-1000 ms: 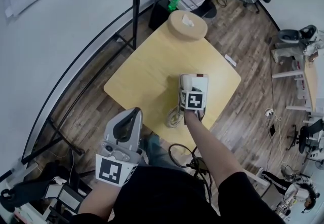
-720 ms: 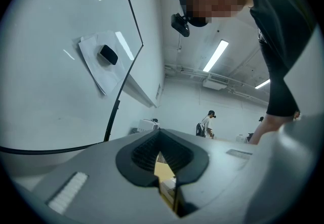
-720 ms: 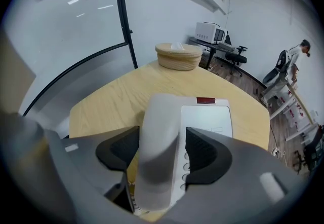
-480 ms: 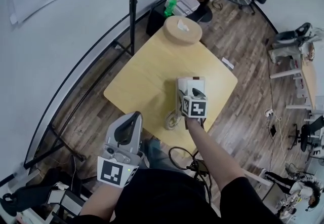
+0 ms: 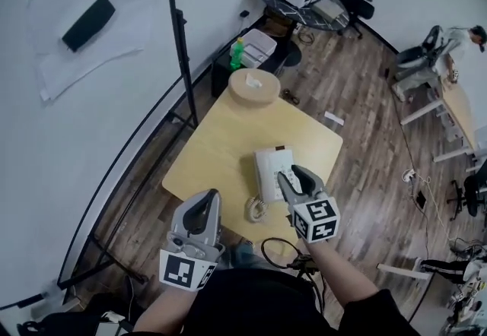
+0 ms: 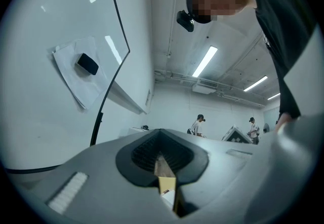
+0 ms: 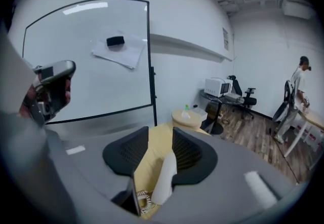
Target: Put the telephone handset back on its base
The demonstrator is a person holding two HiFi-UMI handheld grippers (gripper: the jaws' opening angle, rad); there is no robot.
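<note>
At the lower left of the head view, the left gripper hangs at the near edge of the pale, square wooden counter. Its jaws are together and hold nothing. To its right, a coiled cream cord lies beside the white rectangular telephone base. The right gripper hovers over the base, its jaws apart and closing. The white plastic handset shows in the gap between them, low in the right gripper view and not pinched.
</note>
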